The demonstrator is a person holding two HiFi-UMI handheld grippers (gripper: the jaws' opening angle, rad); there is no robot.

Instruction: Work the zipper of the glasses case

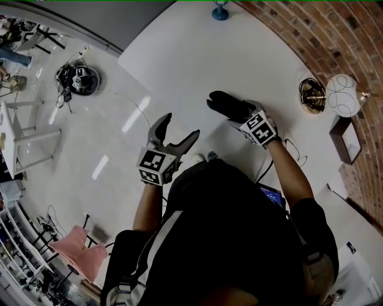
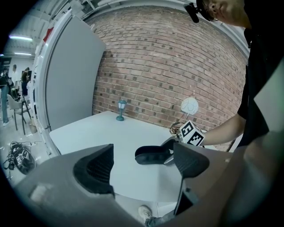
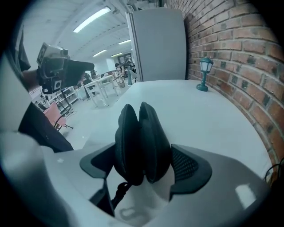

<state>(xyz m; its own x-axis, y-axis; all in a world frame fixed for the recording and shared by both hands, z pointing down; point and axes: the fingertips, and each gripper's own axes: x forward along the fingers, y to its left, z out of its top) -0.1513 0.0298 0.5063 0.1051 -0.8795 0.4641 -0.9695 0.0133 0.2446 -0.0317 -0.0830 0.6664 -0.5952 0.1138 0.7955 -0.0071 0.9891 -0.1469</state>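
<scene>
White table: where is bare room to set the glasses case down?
The wide bare stretch of the table between the blue lamp and the glasses case is free. Crowded by the brick wall: small round object, white globe, dark frame.

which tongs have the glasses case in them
The right tongs, clamped on the black glasses case; the left tongs are open with nothing between them.
</scene>
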